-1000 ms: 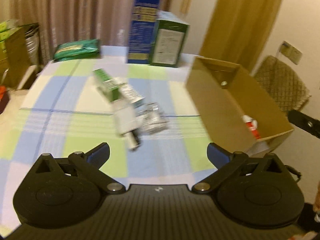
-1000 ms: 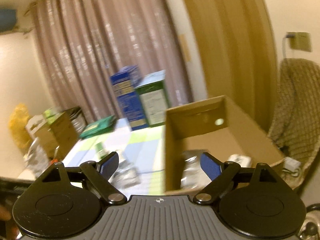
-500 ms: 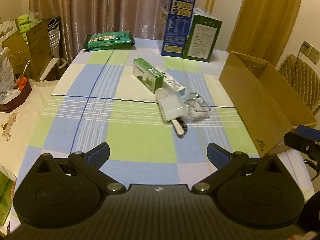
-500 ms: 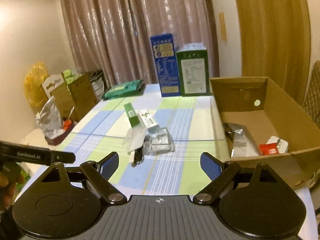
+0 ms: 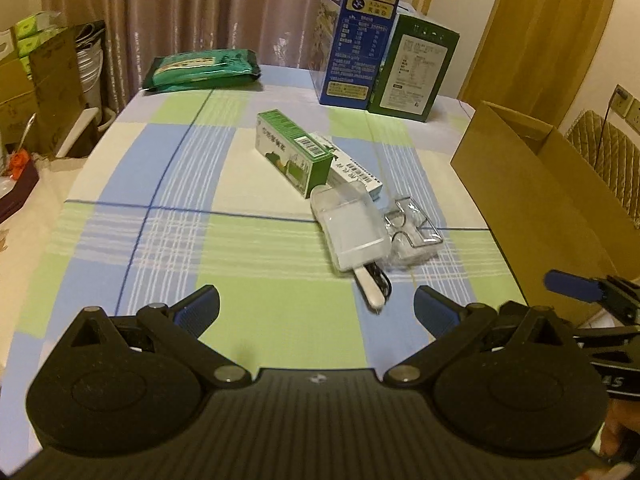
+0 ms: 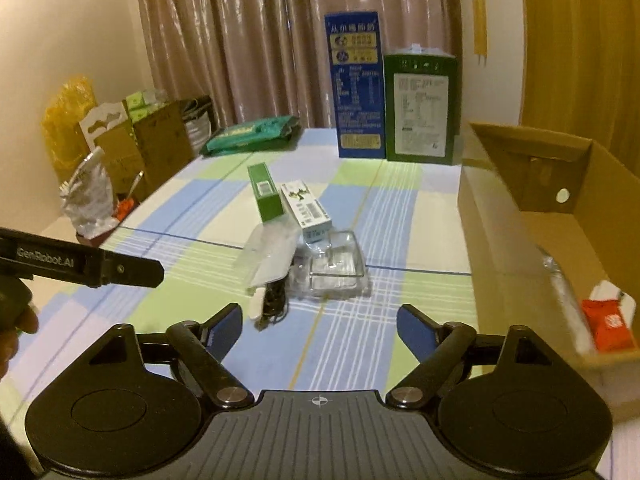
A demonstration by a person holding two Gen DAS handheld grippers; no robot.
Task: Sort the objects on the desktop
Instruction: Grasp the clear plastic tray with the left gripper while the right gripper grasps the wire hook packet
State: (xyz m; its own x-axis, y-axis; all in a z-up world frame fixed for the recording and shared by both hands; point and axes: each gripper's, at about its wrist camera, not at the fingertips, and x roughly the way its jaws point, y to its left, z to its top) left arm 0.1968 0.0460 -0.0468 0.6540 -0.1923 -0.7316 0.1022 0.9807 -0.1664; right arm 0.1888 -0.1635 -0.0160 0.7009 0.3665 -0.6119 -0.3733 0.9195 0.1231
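Observation:
A small pile lies mid-table on the checked cloth: a green carton [image 5: 294,152], a white carton [image 5: 352,172], a clear plastic case [image 5: 350,232] with a white handle, and a clear glass tray [image 5: 412,228]. The same pile shows in the right wrist view: green carton [image 6: 264,196], white carton [image 6: 308,210], glass tray [image 6: 336,266]. My left gripper [image 5: 316,312] hovers open and empty short of the pile. My right gripper [image 6: 320,328] is also empty, its jaws closing a little, nothing between them. The cardboard box [image 6: 560,216] stands at the right, holding a red packet [image 6: 608,324].
A blue box [image 5: 360,36] and a dark green box [image 5: 412,68] stand upright at the far edge. A green wrapped pack [image 5: 200,68] lies far left. Cartons and bags [image 6: 132,140] crowd the floor left of the table. A wicker chair [image 5: 604,152] is behind the cardboard box.
Both grippers have come down and forward toward the table, so the pile looks nearer. The right gripper swung from the cardboard box toward the pile and its jaws narrowed slightly.

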